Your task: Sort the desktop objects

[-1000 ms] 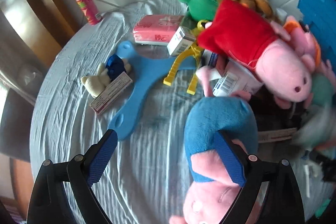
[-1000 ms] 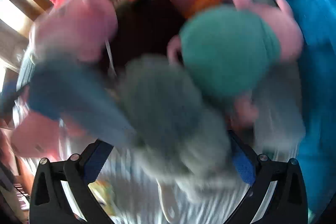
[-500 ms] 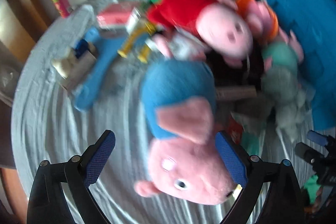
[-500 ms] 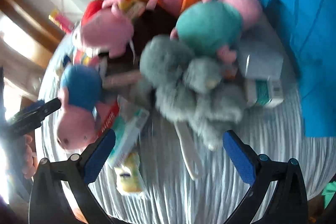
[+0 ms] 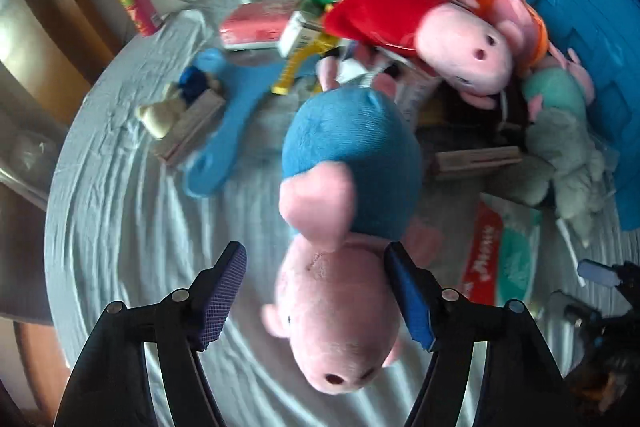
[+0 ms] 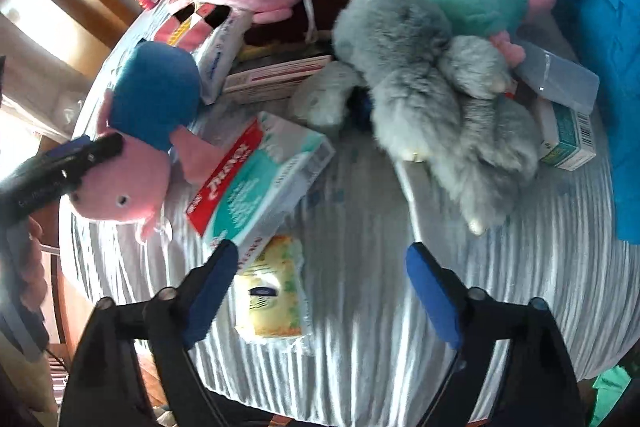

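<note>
Straddling the blue-bodied pig plush [image 5: 348, 195], the left tool [image 5: 316, 291] gapes.

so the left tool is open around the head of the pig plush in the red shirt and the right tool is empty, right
Not quite: the shirt is blue, not red. The left wrist view shows the left tool open around the head of the blue-shirted pig plush. The right tool is open and empty.

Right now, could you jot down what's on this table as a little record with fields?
surface: round table with a pale wrinkled cloth
left hand-held gripper: open, either side of the blue-bodied pink pig plush
right hand-held gripper: open, holding nothing
beneath right gripper: yellow tissue pack
centre: grey furry plush
</note>
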{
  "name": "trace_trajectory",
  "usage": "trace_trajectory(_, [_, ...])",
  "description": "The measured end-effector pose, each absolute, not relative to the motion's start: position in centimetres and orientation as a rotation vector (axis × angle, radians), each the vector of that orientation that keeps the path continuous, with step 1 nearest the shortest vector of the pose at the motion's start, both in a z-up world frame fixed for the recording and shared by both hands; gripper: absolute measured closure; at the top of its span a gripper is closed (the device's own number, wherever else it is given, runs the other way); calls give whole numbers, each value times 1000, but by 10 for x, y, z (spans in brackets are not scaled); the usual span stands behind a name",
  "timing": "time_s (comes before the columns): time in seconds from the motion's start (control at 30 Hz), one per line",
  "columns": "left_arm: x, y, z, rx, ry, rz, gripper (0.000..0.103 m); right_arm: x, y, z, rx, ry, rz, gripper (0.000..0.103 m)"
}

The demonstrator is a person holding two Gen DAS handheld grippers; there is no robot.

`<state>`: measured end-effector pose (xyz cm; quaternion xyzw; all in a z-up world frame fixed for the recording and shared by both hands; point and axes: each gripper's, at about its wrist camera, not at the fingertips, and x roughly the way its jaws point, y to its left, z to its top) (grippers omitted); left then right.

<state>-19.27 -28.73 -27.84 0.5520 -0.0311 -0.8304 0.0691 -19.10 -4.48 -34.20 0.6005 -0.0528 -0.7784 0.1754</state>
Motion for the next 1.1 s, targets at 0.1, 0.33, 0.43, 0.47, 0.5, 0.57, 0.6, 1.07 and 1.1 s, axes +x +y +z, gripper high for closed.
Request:
trace_trajectory(0.1, [-191, -303, -276, 1643, -82, -2480, 25, -193, -53, -336, 1682, -169, -2195, 27])
trace_trajectory(0.33, [-215, -309, -274, 1677, 35, -2542, 13, -217, -78, -348, 1762, -253, -2186, 5])
trace_trajectory(0.43, [-223, -303, -293, 1738, -25, -2495, 13, -223, -85, -351, 1796, -283, -2216, 0])
trace_trajectory(0.47, [-225, -303, -300, 1761, -22, -2487, 13, -224, -87, -351, 1801, -283, -2226, 0])
trace_trajectory(0.5, [-227, -305, -307, 1790, -19, -2473, 13, -225, -89, -350, 1804, -281, -2239, 0])
trace_trajectory(0.57, [-226, -309, -317, 1828, -5, -2466, 13, -227, -93, -349, 1813, -270, -2257, 0])
trace_trajectory(0.6, [-224, -312, -318, 1826, -5, -2472, 13, -228, -96, -348, 1818, -263, -2264, 0])
trace_trajectory(1.07, [-223, -331, -327, 1859, 19, -2574, 23, -238, -141, -371, 1927, -77, -2360, 0])
trace_trajectory(1.1, [-222, -332, -326, 1857, 16, -2583, 23, -237, -139, -375, 1946, -74, -2352, 0])
